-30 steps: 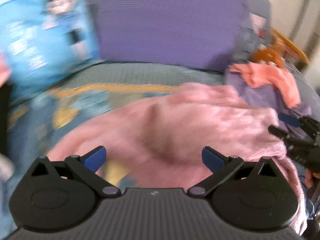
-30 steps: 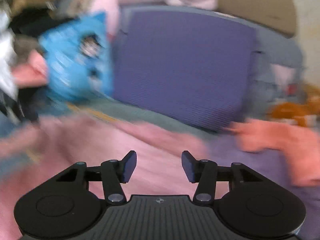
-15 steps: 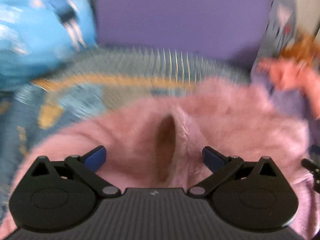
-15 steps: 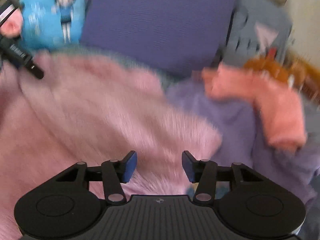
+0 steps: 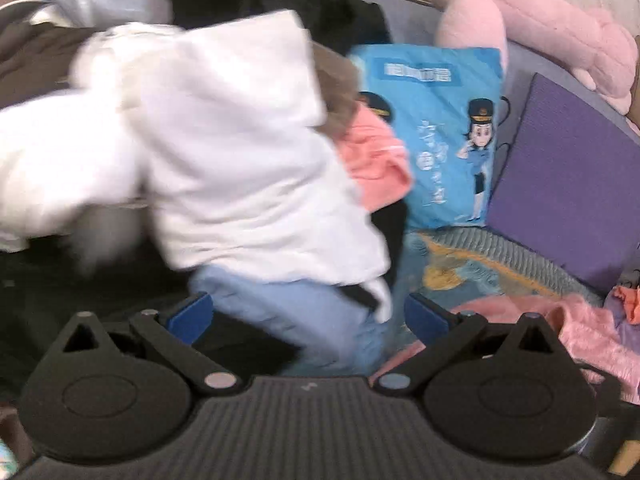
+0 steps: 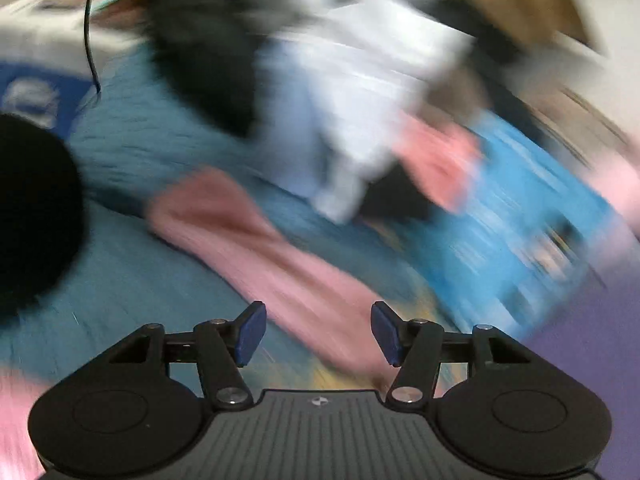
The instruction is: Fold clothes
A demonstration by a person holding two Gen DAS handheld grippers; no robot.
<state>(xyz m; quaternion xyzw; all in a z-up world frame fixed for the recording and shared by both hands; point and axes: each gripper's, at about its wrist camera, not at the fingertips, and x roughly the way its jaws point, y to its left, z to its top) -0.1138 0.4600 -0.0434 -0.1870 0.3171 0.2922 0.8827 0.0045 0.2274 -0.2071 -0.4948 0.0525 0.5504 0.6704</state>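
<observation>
Left gripper (image 5: 306,316) has fingers (image 5: 188,316) spread wide, nothing pinched between them. Ahead of it sits a heap of clothes: a white puffy jacket (image 5: 240,152) on top, motion-blurred on its left side, with pale blue fabric (image 5: 304,312) under its hem and a coral-pink garment (image 5: 376,160) poking out on the right, mostly covered by the jacket. Dark clothing behind and left of the heap, too dim to tell apart. A fuzzy pink sweater (image 5: 576,328) lies at lower right of the left wrist view, partly hidden behind the gripper body and cut off by the frame edge. Blue cartoon-print bag (image 5: 444,136) stands against the back, purple cushion (image 5: 568,192) just beside it, pink plush (image 5: 540,20) above. A patterned teal blanket (image 5: 480,256) shows between the bag and the sweater.

Right gripper (image 6: 318,332) has fingers (image 6: 250,332) about half apart; the jaws have just been opening, nothing between them. The right wrist view is heavily smeared. A pink sleeve-like strip (image 6: 260,252) of the sweater runs diagonally over the teal surface straight ahead of the fingers, not touching them as far as can be made out. White, pale blue and black blurs fill the top, and details are unreadable. A black round shape (image 6: 32,212) at the left edge can't be identified.
</observation>
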